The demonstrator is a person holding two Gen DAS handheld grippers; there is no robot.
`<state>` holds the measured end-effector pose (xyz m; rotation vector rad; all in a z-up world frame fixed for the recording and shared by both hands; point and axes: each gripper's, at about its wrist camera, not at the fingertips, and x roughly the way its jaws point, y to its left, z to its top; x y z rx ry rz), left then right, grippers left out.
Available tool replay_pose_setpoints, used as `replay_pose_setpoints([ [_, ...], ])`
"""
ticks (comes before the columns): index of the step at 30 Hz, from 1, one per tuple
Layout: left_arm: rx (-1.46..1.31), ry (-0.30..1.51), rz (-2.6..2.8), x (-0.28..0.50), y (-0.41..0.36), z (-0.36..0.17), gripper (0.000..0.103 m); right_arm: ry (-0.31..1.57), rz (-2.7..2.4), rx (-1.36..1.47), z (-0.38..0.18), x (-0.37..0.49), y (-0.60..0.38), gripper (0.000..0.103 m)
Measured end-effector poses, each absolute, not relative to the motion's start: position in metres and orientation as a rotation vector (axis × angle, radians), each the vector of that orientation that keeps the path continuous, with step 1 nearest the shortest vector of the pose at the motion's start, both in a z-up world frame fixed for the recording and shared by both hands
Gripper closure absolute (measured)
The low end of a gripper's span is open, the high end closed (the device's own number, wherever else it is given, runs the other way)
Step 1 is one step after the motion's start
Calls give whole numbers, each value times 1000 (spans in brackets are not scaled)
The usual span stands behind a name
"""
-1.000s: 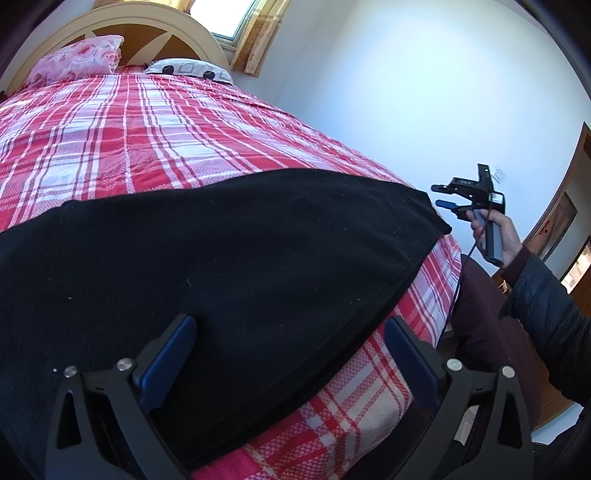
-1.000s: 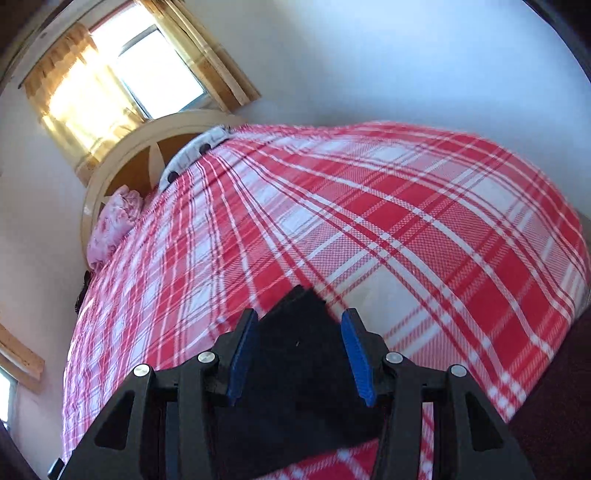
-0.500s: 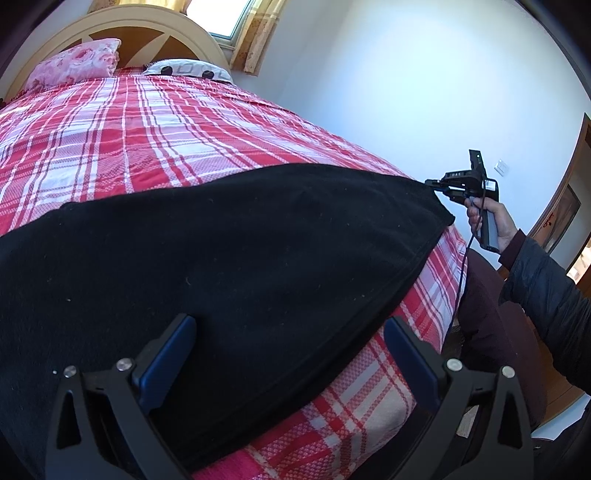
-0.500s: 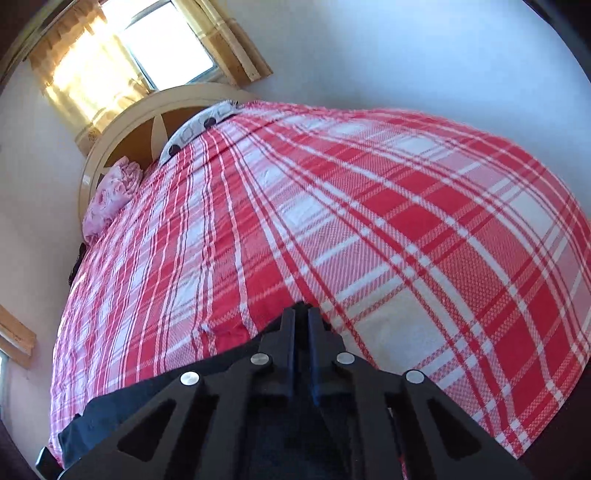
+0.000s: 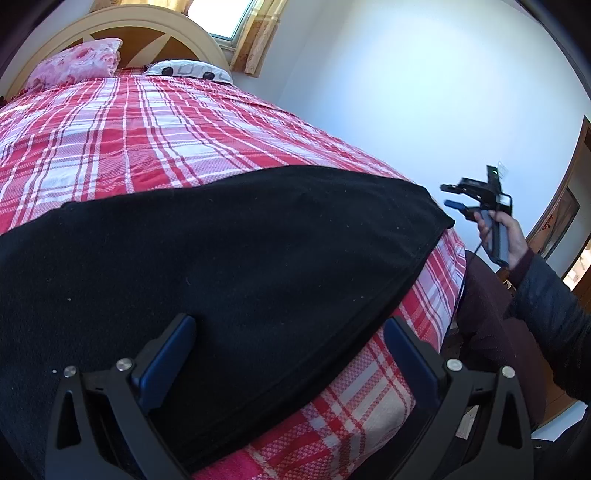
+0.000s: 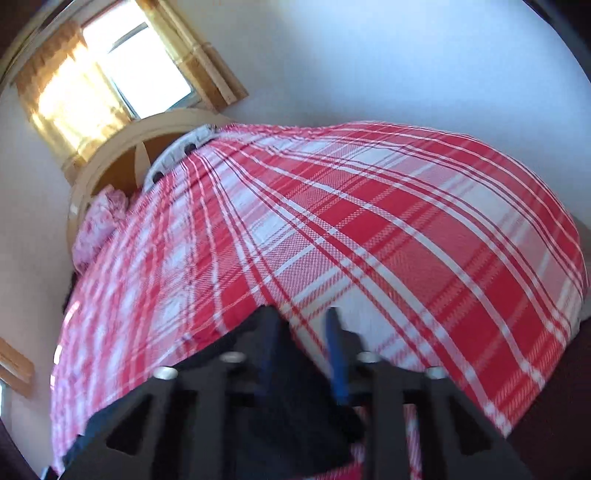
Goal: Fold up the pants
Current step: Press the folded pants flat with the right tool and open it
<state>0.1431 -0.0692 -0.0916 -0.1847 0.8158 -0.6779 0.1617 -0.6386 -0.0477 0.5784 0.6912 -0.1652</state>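
Hovering the left gripper (image 5: 289,326) low over the black pants (image 5: 240,258), with the jaws spread wide and the blue pads (image 5: 170,354) pressing on nothing, framing the near hem of the cloth in the gap. Lying flat and smooth on the red-and-white plaid bedspread (image 5: 147,140), covering the near end of the bed from the left border of the left wrist view across to a corner close to the bed's right-hand edge, with one long edge running down from that corner towards the camera. Holding the right gripper (image 5: 447,195) in the air just beside that corner, apart from it and not touching it, in a hand (image 5: 508,236) coming out of a dark padded sleeve (image 5: 550,306). Having just been opening the right jaws, leaving them parted and pinching nothing. Blurring heavily in the right wrist view, showing only plaid cloth in the gap between the two fingers and a dark fold of the pants low on the left, beneath the left finger. Resting well away at the head of the bed, a pink flowered pillow (image 5: 74,62) and a white patterned pillow (image 5: 188,70), sitting against a cream arched headboard (image 5: 110,18). Glowing above that headboard, a sunlit window (image 6: 140,70) with yellow curtains (image 6: 70,99) hanging beside it.
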Motion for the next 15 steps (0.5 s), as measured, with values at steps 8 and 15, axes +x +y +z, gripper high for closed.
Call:
replay_pose_setpoints([
  [8, -171, 734, -701, 135, -85, -58, 0, 692, -170, 730, -70, 97, -625, 50],
  [15, -95, 782, -709, 160, -134, -58, 0, 695, -91, 836, -102, 104, -612, 50],
])
